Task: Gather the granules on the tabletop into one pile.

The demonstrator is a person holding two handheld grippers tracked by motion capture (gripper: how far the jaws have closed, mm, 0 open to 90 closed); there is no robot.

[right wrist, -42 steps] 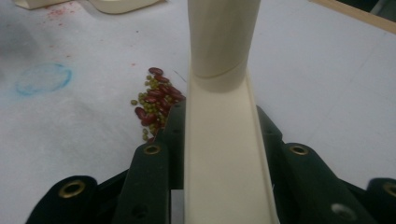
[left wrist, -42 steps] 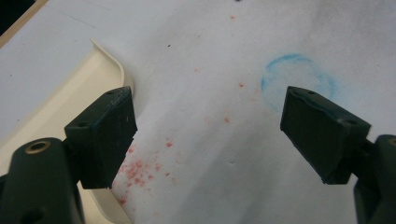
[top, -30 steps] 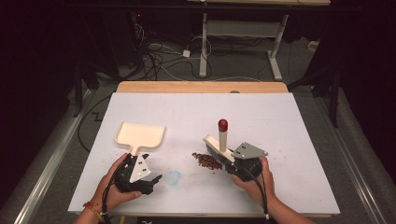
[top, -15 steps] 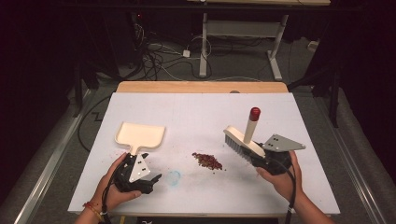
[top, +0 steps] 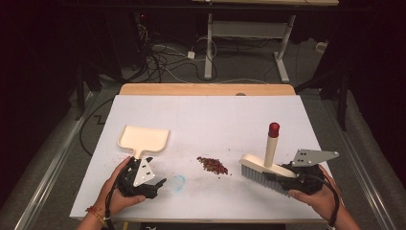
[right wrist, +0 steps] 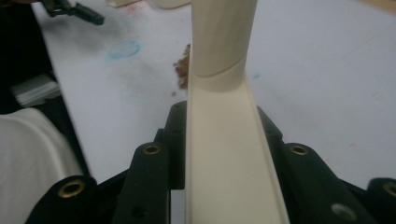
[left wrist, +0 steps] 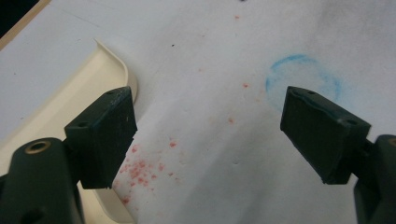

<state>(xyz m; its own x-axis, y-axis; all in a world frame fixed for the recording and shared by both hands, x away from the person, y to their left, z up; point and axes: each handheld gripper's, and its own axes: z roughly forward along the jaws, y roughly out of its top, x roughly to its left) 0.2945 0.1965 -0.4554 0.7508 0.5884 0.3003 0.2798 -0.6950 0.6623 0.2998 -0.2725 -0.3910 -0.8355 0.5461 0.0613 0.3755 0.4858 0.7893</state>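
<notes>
My right tool (top: 280, 178) is clamped on the cream block of the brush (top: 265, 165), low on the right side of the table (top: 215, 115). The bristles sit beneath the block and the red-capped handle (top: 272, 143) stands up from it. In the right gripper view the block (right wrist: 224, 154) runs straight up between my two black jaws, which press on it from both sides, with the handle rising beyond.

The pile of red-brown crumbs (top: 213, 165) lies on the table just to the left of the brush, a short gap between the two. In the right gripper view I see the crumbs (right wrist: 182, 70) beside the handle's base.

My left tool (top: 152, 182) rests on the table at the lower left with its jaws spread wide and nothing between them. The left gripper view shows only bare table with faint red specks (left wrist: 140, 168) and a blue chalk ring (left wrist: 301, 77) in the gap. The cream dustpan (top: 143, 139) lies just ahead of that tool; its edge (left wrist: 112, 70) shows by one jaw. The pan looks empty in the high view
</notes>
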